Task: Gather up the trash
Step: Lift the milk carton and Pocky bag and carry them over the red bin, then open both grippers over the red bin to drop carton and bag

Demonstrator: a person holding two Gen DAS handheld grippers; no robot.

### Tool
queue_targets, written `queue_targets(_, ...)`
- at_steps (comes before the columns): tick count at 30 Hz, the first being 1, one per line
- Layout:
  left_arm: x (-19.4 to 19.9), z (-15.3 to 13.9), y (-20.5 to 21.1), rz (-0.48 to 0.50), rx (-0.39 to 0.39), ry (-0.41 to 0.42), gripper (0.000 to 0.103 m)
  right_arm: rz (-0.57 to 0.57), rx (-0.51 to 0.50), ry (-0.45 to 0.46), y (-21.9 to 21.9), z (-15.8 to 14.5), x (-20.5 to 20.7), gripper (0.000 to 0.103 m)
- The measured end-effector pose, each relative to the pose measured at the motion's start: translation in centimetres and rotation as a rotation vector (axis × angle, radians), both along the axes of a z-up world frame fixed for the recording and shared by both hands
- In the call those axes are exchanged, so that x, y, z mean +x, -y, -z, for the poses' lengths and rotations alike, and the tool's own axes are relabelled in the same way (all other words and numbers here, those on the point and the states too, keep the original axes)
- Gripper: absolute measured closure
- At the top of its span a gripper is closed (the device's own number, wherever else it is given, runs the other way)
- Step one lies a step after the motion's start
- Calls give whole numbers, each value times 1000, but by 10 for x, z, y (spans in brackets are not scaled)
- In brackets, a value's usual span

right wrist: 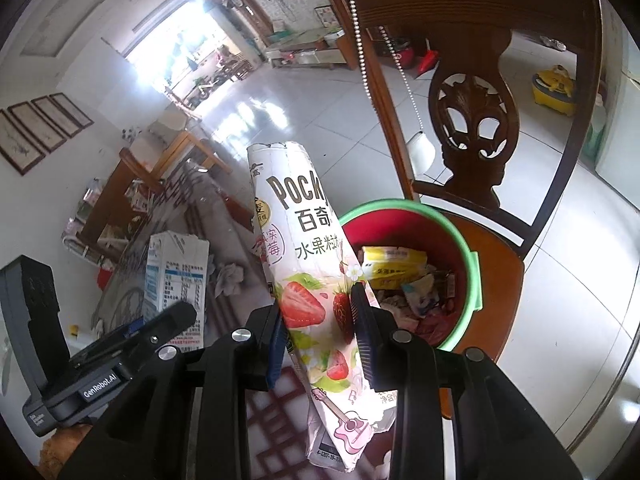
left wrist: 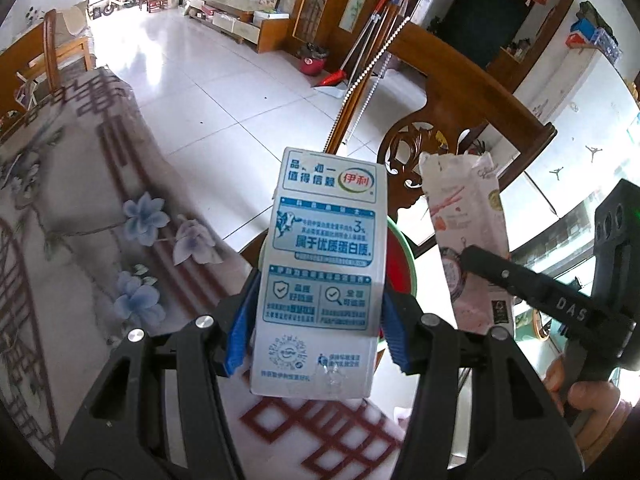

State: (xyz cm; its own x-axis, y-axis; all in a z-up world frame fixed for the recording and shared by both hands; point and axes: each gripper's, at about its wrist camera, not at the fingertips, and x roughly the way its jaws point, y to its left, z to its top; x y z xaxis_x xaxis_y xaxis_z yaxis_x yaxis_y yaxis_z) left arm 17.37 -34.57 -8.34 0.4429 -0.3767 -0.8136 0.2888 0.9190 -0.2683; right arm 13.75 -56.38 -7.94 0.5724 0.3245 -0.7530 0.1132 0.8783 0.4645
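Observation:
My left gripper [left wrist: 316,328] is shut on a white and blue milk carton [left wrist: 324,264], held upright above the table edge; the carton also shows in the right wrist view [right wrist: 176,276]. My right gripper [right wrist: 320,336] is shut on a pink Pocky strawberry box [right wrist: 312,264], tilted, just left of the bin. The box also shows in the left wrist view [left wrist: 468,232]. A red bin with a green rim [right wrist: 468,248] stands on a wooden chair seat and holds several wrappers and a yellow box. In the left wrist view the bin [left wrist: 400,264] is mostly hidden behind the carton.
A carved wooden chair [right wrist: 472,120] backs the bin, with a bead chain hanging on it. The table has a floral cloth [left wrist: 80,208]. White tiled floor lies beyond. A red pot and brooms [left wrist: 344,60] stand by the far wall.

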Motion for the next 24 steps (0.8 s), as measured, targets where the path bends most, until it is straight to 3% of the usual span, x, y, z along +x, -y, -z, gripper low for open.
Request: queue_targets(24,41,33,47,80,10,-91,50,41,13,-20,25,9,35,74)
